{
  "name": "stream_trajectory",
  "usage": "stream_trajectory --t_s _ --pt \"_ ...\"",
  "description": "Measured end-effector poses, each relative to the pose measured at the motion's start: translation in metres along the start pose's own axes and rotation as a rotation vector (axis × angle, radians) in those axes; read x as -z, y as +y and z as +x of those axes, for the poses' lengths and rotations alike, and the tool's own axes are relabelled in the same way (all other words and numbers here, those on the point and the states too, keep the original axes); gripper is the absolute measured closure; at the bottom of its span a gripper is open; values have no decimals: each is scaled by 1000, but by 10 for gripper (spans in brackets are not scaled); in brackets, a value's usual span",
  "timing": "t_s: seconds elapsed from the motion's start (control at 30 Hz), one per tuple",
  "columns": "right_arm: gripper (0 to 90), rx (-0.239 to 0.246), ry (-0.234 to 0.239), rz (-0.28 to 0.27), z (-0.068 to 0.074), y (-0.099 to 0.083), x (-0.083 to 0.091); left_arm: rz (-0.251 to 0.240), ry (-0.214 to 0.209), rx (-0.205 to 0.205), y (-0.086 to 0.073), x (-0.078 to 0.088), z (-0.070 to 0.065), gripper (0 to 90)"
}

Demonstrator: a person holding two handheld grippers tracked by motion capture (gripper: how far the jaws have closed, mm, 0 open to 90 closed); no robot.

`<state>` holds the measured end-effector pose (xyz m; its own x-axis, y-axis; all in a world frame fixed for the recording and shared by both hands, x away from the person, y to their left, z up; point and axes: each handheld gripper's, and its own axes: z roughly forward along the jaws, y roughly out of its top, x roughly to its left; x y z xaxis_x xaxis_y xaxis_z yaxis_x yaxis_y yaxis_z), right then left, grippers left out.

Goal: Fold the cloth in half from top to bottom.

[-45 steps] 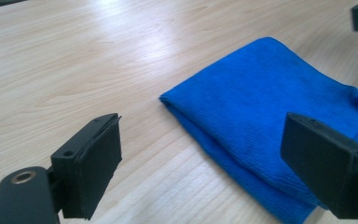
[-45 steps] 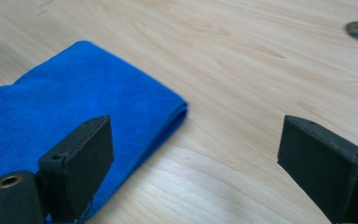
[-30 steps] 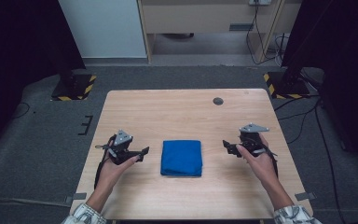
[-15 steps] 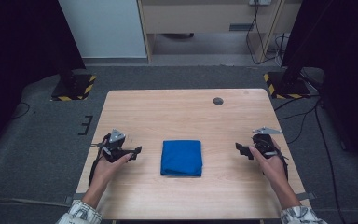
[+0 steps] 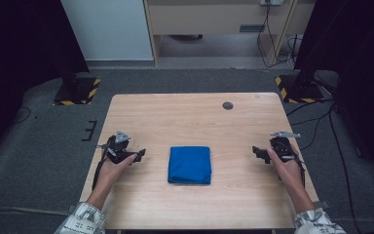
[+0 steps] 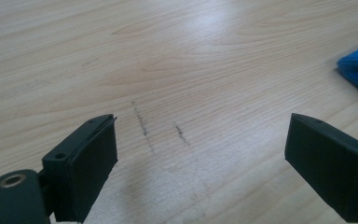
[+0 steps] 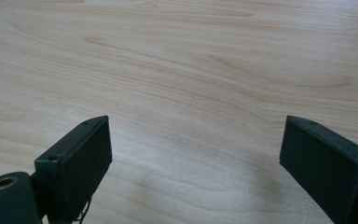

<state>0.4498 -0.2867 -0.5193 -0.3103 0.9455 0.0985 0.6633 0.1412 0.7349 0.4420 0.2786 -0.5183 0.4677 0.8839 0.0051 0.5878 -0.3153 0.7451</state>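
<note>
High view: wooden table (image 5: 195,117) on grey carpet (image 5: 44,141).

We see bare table (image 5: 190,122) on every side of the folded blue cloth (image 5: 190,165); only a small dark disc (image 5: 228,105) lies at one o'clock, well apart.
</note>
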Motion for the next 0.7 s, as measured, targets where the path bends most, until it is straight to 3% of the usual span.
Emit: stream_trajectory --t_s 0.23,0.37,0.57,0.7 --pt "108 -29 -25 -3 -5 0 -11 44 21 7 -4 -12 5 83" --pt "103 -26 -31 3 -4 0 -15 65 4 13 -7 -17 4 79" --pt "92 -30 -48 12 0 -1 -24 57 12 10 -8 -19 2 41" --pt "83 14 -81 12 4 -2 -28 58 17 14 -8 -19 1 35"
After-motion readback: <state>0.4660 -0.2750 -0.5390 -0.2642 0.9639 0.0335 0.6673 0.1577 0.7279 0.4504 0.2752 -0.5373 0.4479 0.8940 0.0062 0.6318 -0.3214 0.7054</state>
